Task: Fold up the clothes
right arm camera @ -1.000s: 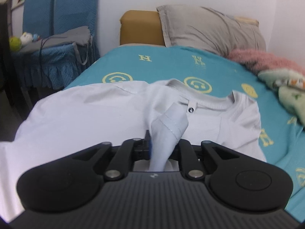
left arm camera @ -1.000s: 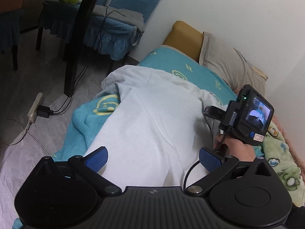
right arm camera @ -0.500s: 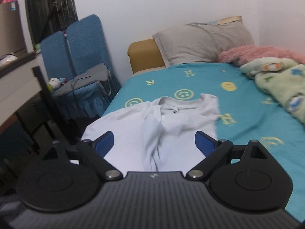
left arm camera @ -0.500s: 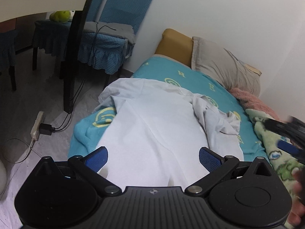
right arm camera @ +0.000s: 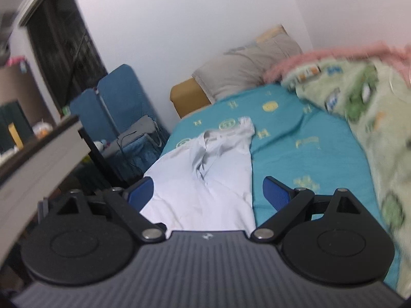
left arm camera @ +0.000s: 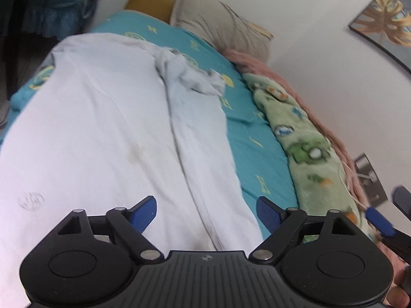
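Note:
A white T-shirt (left arm camera: pixel 102 128) lies spread on the teal bed sheet (left arm camera: pixel 257 141). Its right side is folded inward along a long crease, and the sleeve (left arm camera: pixel 195 77) lies crumpled near the collar. My left gripper (left arm camera: pixel 206 208) hovers over the shirt's near end at the crease. Its jaws are closing but still wide apart, with the cloth under them and no pad pressing on it. My right gripper (right arm camera: pixel 208 187) is open and empty, drawn back from the T-shirt (right arm camera: pixel 205 179). One of its blue fingertips (left arm camera: pixel 379 222) shows at the right edge of the left wrist view.
A green printed blanket (left arm camera: pixel 303 138) and a pink one lie along the wall side of the bed. A grey pillow (left arm camera: pixel 218 25) sits at the head. A blue chair (right arm camera: pixel 115 107) and a desk edge (right arm camera: pixel 38 159) stand left of the bed.
The right gripper let go of the sleeve, opened wide and pulled back and up from the shirt. The left gripper swung right over the shirt's near end, and its jaws narrowed a little.

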Demonstrator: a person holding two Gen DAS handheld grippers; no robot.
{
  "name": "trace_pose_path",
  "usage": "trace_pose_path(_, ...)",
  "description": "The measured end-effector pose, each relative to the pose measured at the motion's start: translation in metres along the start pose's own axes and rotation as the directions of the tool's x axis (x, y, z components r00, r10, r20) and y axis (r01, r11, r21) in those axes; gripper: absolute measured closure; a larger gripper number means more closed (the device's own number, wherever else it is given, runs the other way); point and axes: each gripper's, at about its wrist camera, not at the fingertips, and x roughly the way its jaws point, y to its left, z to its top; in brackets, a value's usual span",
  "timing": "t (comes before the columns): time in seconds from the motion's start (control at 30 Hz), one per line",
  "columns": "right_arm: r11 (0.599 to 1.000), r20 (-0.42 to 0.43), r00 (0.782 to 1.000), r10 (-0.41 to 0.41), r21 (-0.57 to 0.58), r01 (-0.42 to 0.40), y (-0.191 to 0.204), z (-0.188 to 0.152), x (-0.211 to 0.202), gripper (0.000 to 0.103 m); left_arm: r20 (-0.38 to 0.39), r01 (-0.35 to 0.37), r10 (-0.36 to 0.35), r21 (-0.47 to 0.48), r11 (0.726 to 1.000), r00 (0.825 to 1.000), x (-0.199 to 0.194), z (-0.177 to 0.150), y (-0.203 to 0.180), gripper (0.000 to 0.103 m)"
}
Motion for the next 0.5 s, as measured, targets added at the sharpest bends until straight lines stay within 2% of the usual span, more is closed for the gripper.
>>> trace_pose_path(0.1,0.998,-0.032,0.999,0.009,0.069,-0.007,-0.017,0.001,0.009,0.01,-0.087,0.067,-0.071,-0.052,0.996,0.994,0.014,-0.015,-0.005,0.05)
trace_pose_path(0.2,0.991,-0.054,0.998,0.015,0.131,-0.007,-0.028,0.0,0.014,0.01,-0.158,0.105,-0.12,-0.102,0.989,0.98,0.03,-0.033,-0.007,0.057)
trace_pose_path(0.37,0.98,-0.082,0.995,0.049,0.194,-0.032,-0.039,-0.006,0.017,0.01,-0.278,0.098,-0.122,-0.099,0.99,0.953,0.066,-0.057,-0.009,0.06)
trace_pose_path(0.43,0.979,-0.093,0.994,0.061,0.198,-0.041,-0.039,-0.007,0.019,0.01,-0.295,0.118,-0.142,-0.096,0.988,0.945,0.074,-0.062,-0.01,0.06)
trace_pose_path(0.47,0.979,-0.098,0.993,0.067,0.199,-0.046,-0.038,-0.008,0.02,0.01,-0.302,0.129,-0.152,-0.094,0.987,0.941,0.077,-0.064,-0.01,0.059)
trace_pose_path(0.5,0.978,-0.102,0.992,0.073,0.2,-0.051,-0.038,-0.008,0.021,0.01,-0.3,0.139,-0.16,-0.088,0.986,0.941,0.079,-0.065,-0.011,0.053)
